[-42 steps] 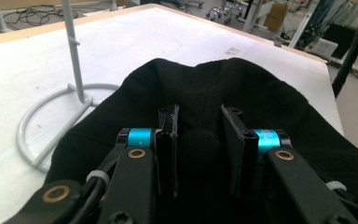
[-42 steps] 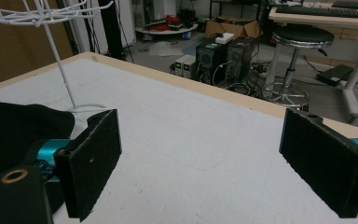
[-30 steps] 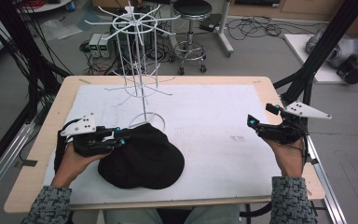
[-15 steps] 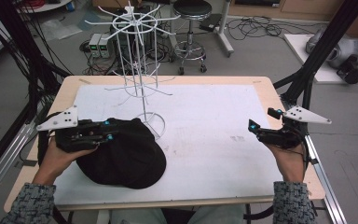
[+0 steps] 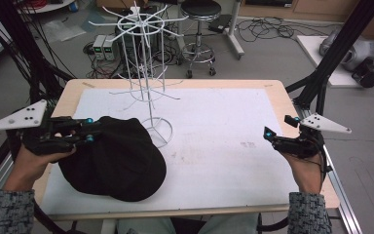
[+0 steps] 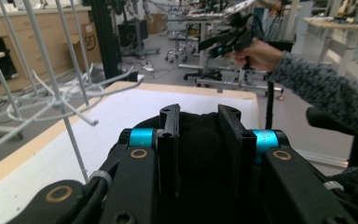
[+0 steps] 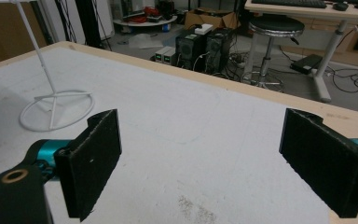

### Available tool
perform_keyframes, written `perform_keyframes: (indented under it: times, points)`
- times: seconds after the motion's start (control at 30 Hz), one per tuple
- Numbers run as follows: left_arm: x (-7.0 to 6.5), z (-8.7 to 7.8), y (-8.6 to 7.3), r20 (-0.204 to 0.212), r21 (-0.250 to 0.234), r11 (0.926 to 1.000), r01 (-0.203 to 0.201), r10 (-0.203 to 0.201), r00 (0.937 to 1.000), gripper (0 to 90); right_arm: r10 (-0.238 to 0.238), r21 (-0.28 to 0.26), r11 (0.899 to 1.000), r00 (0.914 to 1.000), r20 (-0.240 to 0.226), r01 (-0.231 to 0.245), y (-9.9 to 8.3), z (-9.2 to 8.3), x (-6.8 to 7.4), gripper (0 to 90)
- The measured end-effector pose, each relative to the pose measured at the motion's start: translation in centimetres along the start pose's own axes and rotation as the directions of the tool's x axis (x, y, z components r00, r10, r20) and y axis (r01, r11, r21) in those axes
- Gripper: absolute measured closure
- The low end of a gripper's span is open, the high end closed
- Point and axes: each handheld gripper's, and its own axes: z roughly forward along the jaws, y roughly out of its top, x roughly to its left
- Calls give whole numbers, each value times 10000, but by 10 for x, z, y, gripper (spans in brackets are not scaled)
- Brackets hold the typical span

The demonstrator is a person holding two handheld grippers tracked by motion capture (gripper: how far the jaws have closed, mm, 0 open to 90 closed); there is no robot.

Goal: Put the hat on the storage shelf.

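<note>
One black cap (image 5: 114, 163), soft, rounded, pinched by left tool (image 5: 93, 132)

Grey-flecked knit sleeves (image 5: 9, 212), apparently.

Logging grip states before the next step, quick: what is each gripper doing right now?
Left gripper: closed on the black cap.
Right gripper: open, nothing between its jaws, above the table.
</note>
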Motion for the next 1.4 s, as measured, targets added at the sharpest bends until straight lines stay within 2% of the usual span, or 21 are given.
perform_keyframes:
  times: [0.23, 0.37, 0.5, 0.63, 0.83, 1.13, 1.4]
  points:
    - [1, -21, 20, 127, -305, 9992, -250, 254, 9996, 703, -50, -34, 10000, 10000, 38, 51, 1, -2, 0, 118]
    - [0, -29, 32, 120, -343, 9986, -398, 402, 9991, 703, -73, -16, 10000, 10000, 41, 73, 1, -2, 0, 119]
    - [0, -36, 42, 303, -421, 9978, -513, 526, 9982, 703, -52, 8, 10000, 10000, 53, 52, 1, -2, 1, 119]
    - [-1, -41, 54, 251, -480, 9970, -606, 619, 9978, 703, 7, -22, 10000, 9999, 106, -6, 1, -4, 0, 118]
    - [-3, -49, 72, -49, -565, 9953, -787, 785, 9969, 703, 22, -100, 9999, 10000, 94, -21, 1, -4, -1, 119]
    - [-8, -58, 101, -155, -956, 9882, -1197, 1187, 9928, 703, 54, -88, 9999, 10000, 33, -54, 2, -3, -1, 119]
    - [-7, -64, 126, -168, -1441, 9833, -1113, 1100, 9938, 703, 1, -141, 9999, 10000, -27, -1, 2, -1, 0, 119]
